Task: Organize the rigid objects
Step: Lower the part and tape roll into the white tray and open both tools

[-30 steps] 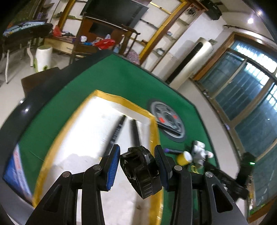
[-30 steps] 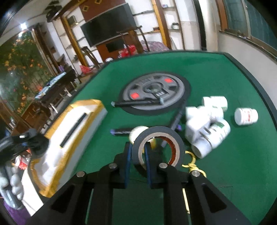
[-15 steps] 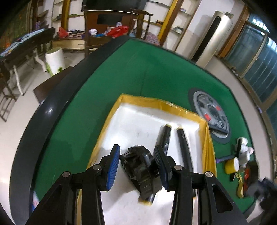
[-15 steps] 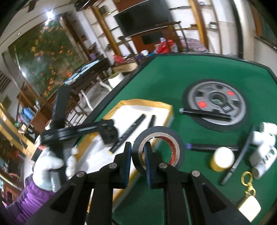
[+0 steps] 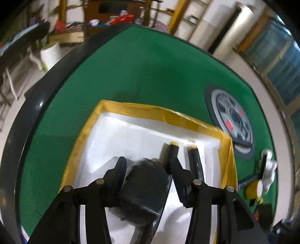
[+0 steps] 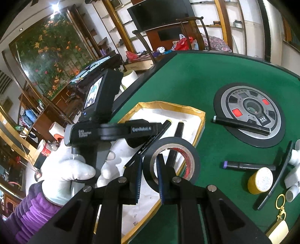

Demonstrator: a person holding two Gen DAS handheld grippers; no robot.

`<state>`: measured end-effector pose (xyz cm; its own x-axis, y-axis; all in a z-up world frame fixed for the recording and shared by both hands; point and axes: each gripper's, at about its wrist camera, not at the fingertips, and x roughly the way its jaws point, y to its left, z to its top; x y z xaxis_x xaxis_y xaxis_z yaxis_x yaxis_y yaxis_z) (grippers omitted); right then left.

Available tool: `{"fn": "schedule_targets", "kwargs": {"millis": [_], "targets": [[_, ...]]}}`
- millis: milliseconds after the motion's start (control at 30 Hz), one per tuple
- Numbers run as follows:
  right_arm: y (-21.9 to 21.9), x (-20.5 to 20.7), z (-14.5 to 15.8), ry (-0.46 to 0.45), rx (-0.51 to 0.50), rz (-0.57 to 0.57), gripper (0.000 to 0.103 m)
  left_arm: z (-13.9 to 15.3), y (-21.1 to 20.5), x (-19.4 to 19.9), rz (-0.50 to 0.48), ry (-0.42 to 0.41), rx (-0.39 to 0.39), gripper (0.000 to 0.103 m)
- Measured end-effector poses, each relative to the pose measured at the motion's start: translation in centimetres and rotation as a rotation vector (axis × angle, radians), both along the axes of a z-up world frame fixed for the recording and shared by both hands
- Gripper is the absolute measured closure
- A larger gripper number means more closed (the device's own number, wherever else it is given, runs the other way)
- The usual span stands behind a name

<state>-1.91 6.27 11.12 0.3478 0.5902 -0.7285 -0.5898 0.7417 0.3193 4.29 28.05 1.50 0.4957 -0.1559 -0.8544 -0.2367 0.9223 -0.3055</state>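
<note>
We see a round green-felt table with a dark rim, and behind it a wooden chair, a dark television among yellow-framed wall shelves, a large flower mural, and blue-tinted windows on the other side

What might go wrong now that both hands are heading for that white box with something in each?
The two tools may bump: the right gripper, shut on the tape roll, sits right beside the left gripper over the yellow-edged box. The black object looks loose between the open left fingers and may land on the markers already inside.
</note>
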Motion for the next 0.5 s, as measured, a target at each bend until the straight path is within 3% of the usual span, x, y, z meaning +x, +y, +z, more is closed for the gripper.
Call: {"fn": "schedule_targets", "kwargs": {"millis": [100,367,500], "targets": [[0.8,-0.1,-0.1,0.001,-0.009,0.016,0.089,0.7,1.5,-1.2,0.017,-0.019,-0.074,0.052],[4.6,0.0,-2.3,0.042,-0.062,0.082,0.089,5.0,3.7,-6.8,0.041,-0.177,-0.119,0.04],[6.0,0.5,-3.7,0.07,-0.109,0.089,0.089,5.8,4.7,-8.9,0.059,-0.223,-0.14,0.039]]}}
